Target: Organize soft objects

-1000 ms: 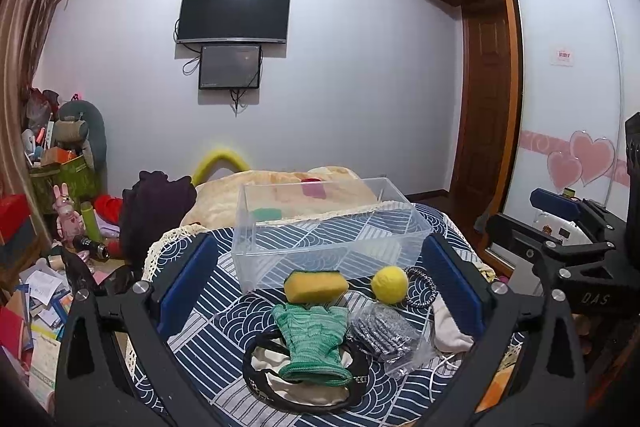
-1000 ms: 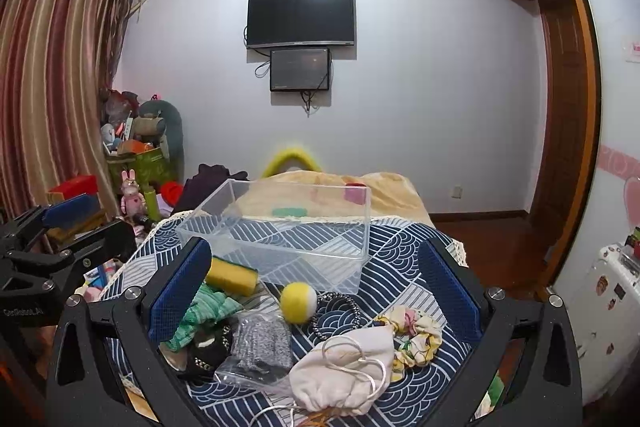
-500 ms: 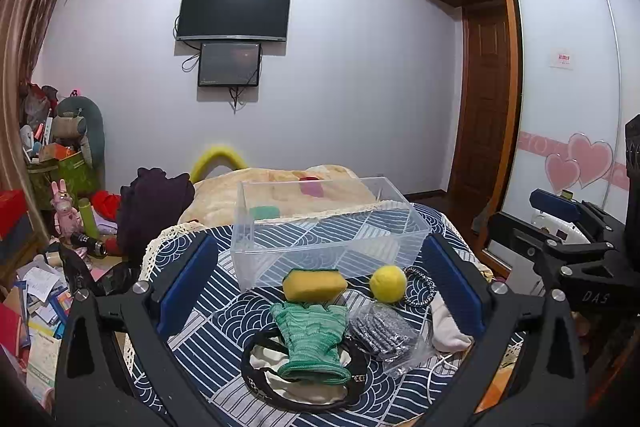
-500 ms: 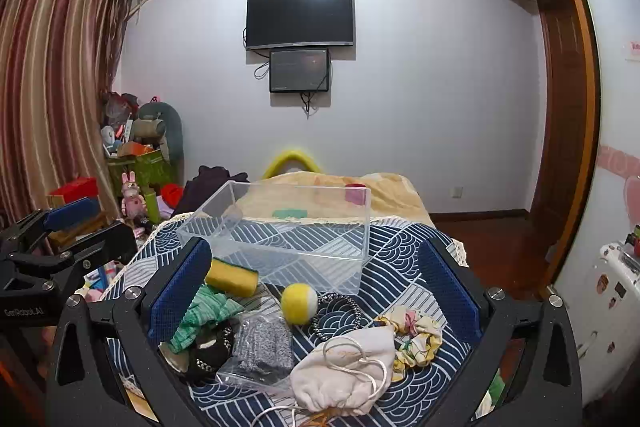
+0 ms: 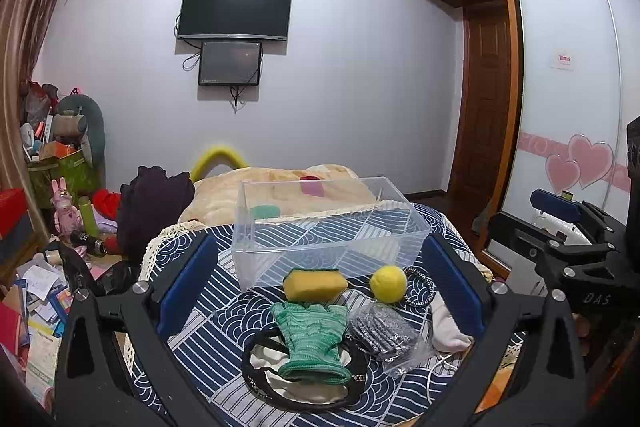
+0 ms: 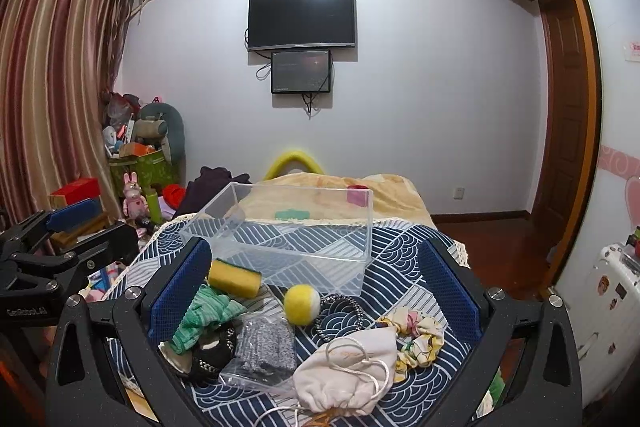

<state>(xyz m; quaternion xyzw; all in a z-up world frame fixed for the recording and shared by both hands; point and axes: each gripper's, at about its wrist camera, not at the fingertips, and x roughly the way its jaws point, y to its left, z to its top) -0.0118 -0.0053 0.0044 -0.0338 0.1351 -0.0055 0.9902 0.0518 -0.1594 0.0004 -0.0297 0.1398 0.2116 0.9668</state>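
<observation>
Green glove (image 5: 310,337) is seen dead ahead between the wide-apart, empty left gripper (image 5: 320,291) fingers, long axis along the approach, nearer than the likewise spread right gripper (image 6: 316,291).

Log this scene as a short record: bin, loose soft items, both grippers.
bin: clear plastic bin, upright on the patterned bedspread, nothing inside
items in front of bin: yellow sponge, yellow ball, green glove, white pouch, floral scrunchie
left gripper: open, holding nothing
right gripper: open, holding nothing
</observation>
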